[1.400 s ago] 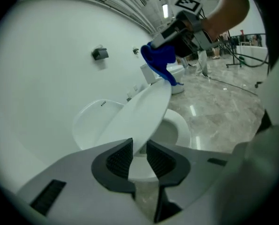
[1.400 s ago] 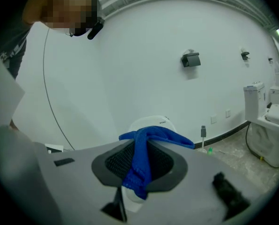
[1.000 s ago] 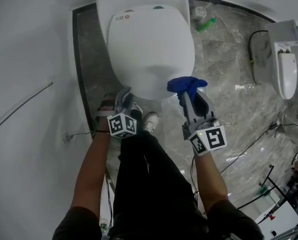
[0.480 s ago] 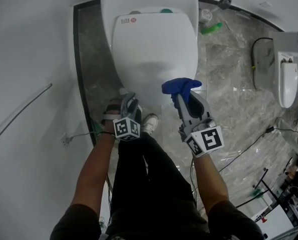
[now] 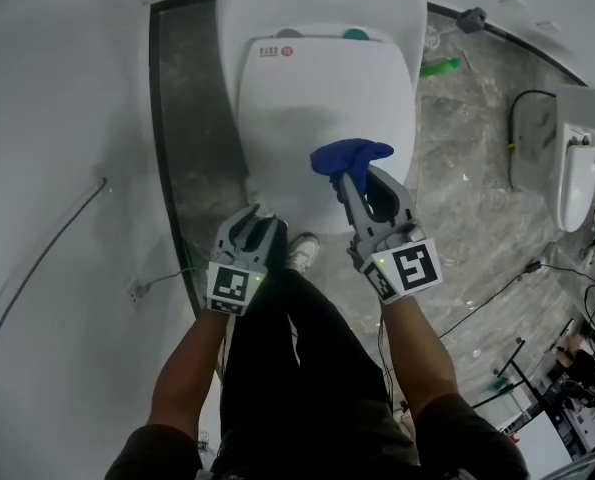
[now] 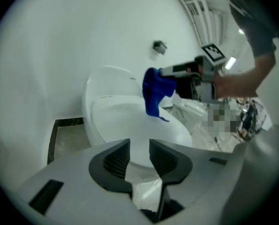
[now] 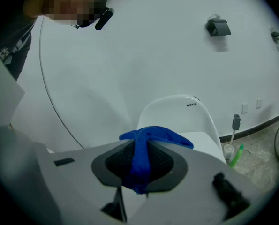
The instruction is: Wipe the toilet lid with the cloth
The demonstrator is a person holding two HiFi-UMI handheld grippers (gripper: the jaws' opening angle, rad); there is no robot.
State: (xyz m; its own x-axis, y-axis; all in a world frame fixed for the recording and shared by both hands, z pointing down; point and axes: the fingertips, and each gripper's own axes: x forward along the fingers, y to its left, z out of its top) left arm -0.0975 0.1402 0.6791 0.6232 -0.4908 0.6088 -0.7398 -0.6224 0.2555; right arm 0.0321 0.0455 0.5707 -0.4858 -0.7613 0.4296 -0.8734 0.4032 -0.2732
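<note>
The white toilet lid (image 5: 327, 88) lies shut, straight ahead of me. My right gripper (image 5: 351, 175) is shut on a bunched blue cloth (image 5: 349, 155), which hangs over the lid's front edge. The right gripper view shows the cloth (image 7: 141, 156) pinched between the pads, with the lid (image 7: 206, 142) beyond it. My left gripper (image 5: 258, 218) hovers by the bowl's front left. Its jaws have just been opening, and in the left gripper view the left gripper (image 6: 139, 154) holds nothing. That view also shows the cloth (image 6: 154, 93) above the lid (image 6: 125, 121).
A white wall closes the left side behind a dark floor strip (image 5: 165, 118). A green-handled brush (image 5: 439, 67) stands right of the toilet. A second white fixture (image 5: 575, 173) and cables (image 5: 497, 293) sit on the marble floor to the right. The person's shoe (image 5: 302, 250) is below the bowl.
The right gripper has carried the cloth from the lid's front right corner leftwards to its front middle. The left gripper has rolled over and its jaws have widened.
</note>
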